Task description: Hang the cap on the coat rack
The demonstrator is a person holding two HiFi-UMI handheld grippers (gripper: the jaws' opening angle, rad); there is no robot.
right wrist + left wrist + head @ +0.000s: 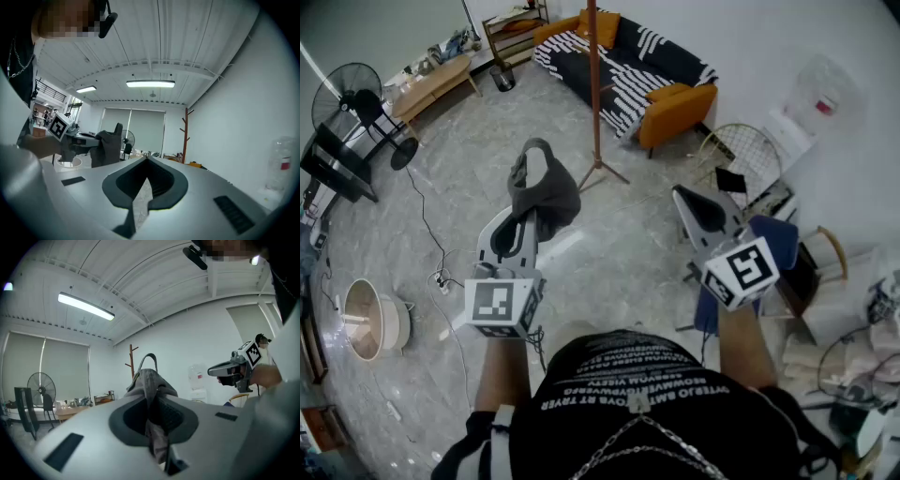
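The left gripper [525, 220] has its two jaws squeezed on the cap [544, 192]. The cap is dark grey and soft. A bit of its cloth is pinched between the jaws, and the rest bunches up over the tips. Its back strap makes a little loop on top (you can see this best in the left gripper view). The cap is up in the air over the grey floor [478, 159], in front of the person.

The right gripper [684, 197] holds nothing. Its jaws are pressed together, tip to tip. It is beside the left gripper, with a gap between them, and it does not touch the cap.

The coat rack [594, 94] is a thin brown pole with legs spread out on the floor. It stands ahead of both grippers, well apart from the cap. The cap is not on it yet. Behind the rack is a sofa [628, 61] with black and white stripes and orange cushions. A black fan [347, 94] stands far off to the left.
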